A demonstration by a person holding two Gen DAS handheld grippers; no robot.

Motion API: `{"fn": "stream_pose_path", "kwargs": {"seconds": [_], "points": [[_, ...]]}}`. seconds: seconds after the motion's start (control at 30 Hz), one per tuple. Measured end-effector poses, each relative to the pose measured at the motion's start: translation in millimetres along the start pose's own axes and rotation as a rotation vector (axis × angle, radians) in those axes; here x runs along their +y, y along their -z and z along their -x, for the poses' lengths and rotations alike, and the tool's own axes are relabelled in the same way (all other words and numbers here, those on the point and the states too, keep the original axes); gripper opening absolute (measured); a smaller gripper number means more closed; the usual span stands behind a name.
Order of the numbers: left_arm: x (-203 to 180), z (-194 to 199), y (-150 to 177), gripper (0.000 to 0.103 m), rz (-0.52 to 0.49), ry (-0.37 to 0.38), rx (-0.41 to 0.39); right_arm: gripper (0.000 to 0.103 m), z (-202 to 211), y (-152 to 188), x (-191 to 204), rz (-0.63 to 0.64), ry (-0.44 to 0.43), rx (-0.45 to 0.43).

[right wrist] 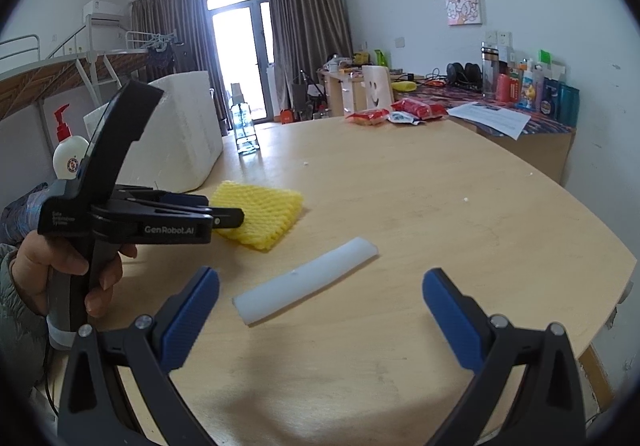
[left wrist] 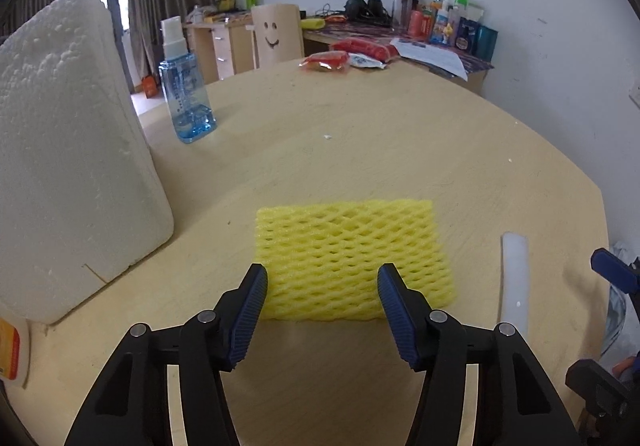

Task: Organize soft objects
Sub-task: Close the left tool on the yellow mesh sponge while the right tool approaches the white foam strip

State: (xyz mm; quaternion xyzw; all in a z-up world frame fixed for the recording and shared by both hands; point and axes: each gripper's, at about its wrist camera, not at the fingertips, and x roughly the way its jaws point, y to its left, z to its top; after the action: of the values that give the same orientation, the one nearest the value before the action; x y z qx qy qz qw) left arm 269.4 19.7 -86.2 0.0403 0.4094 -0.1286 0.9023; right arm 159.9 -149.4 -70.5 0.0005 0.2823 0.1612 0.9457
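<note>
While flat, yellow foam net (left wrist: 354, 258) fronts left claw (left wrist: 322, 286).

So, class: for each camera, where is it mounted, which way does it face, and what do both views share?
Left wrist: on the left claw, looking down its open fingers at the yellow foam mesh sleeve.
Right wrist: on the right claw, facing the white foam tube; a hand holds the left claw.
Shared: sleeve, tube, round wooden table, white polystyrene box.

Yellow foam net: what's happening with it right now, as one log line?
left gripper jaws open, straddling near edge of yellow net | right gripper open, idle by white foam strip | net flat on table
</note>
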Motion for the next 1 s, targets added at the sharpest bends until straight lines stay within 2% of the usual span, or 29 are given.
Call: {"fn": "stream_pose_path", "kwargs": {"seconds": [0.13, 0.2, 0.3, 0.43, 0.6, 0.87, 0.93, 1.0], "points": [[-5.6, -2.1, 0.1, 0.059, -0.030, -0.031, 0.009, 0.103, -1.7, 0.6, 5.2, 0.014, 0.001, 0.008], [-7.4, -2.1, 0.5, 0.055, -0.039, -0.036, 0.008, 0.103, -2.3, 1.7, 8.2, 0.018, 0.005, 0.014], [-9.1, -0.7, 2.0, 0.043, -0.049, -0.027, 0.003, 0.103, -3.2, 2.6, 13.2, 0.025, 0.010, 0.024], [-8.6, 3.7, 3.6, 0.010, -0.047, 0.010, -0.013, 0.103, -3.0, 2.4, 25.4, 0.036, 0.022, 0.034], [7.9, 8.5, 6.0, 0.010, 0.044, 0.090, -0.024, 0.103, -7.4, 3.1, 40.3, 0.048, 0.059, 0.048], [6.3, 17.5, 9.5, 0.010, 0.029, 0.089, -0.061, 0.102, -21.4, 0.3, 46.0, -0.014, 0.171, 0.079], [8.1, 17.8, 10.1, 0.010, 0.027, 0.085, -0.059, 0.092, -25.1, 2.0, 45.3, -0.025, 0.187, 0.096], [9.2, 18.3, 10.0, 0.010, 0.025, 0.081, -0.060, 0.089, -27.6, 1.9, 42.9, -0.044, 0.185, 0.113]]}}
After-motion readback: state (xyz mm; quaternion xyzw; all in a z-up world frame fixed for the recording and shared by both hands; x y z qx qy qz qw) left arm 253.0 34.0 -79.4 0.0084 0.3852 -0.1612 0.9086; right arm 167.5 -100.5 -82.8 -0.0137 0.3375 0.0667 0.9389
